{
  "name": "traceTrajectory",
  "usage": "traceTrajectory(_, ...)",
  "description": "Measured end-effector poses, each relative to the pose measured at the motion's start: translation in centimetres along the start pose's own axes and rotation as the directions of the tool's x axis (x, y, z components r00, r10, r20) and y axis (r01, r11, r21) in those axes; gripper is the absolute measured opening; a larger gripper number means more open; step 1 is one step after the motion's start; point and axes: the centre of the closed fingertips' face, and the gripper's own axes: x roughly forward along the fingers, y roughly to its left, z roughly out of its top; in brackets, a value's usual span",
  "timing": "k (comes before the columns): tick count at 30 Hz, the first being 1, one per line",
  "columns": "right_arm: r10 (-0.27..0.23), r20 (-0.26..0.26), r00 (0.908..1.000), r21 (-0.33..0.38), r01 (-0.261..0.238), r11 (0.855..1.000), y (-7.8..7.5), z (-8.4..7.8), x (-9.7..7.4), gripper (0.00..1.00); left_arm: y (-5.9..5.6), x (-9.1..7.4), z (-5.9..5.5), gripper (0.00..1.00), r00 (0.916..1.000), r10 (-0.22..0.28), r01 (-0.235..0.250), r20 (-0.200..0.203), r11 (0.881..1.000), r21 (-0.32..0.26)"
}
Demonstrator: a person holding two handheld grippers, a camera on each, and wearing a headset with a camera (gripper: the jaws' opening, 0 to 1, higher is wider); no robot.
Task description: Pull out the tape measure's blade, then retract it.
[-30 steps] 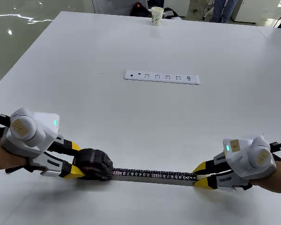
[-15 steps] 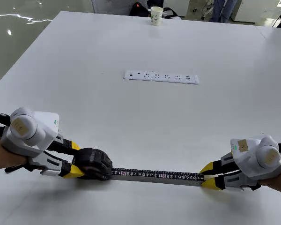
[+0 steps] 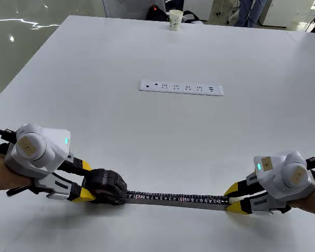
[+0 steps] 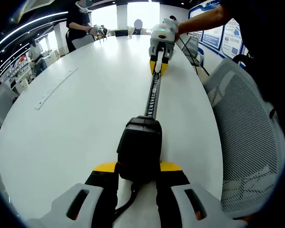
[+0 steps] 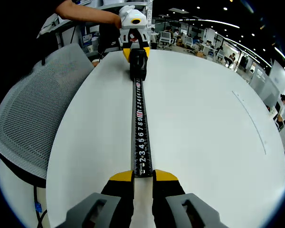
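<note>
Black tape measure (image 3: 106, 186) points its blade (image 3: 176, 199) rightward

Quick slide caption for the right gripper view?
Right gripper pinches the blade tip, stretched across the white table to the case held by the left gripper.

tape measure case (image 3: 106, 185): matt black plastic | blade (image 3: 178, 199): glossy printed metal | table (image 3: 147, 131): smooth white, slight sheen

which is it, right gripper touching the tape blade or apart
Touching. The right gripper view shows the right gripper with its jaws shut on the tip of the blade, no gap between them.
</note>
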Motion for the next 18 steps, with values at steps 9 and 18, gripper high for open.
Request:
traceTrajectory(9,0.001,-0.035,0.9994,-0.011,-0.001,1.000,-0.13,-0.23,0.02,0.12,0.08,0.06,0.01,0.26,0.9995,-0.007,0.008,-0.029,1.000,0.025)
traceTrajectory(18,-0.007,-0.039,0.9992,-0.010,0.007,1.000,-0.25,-0.13,0.09,0.15,0.18,0.14,-0.02,0.26,0.9988,-0.002,0.004,-0.048,1.000,0.027)
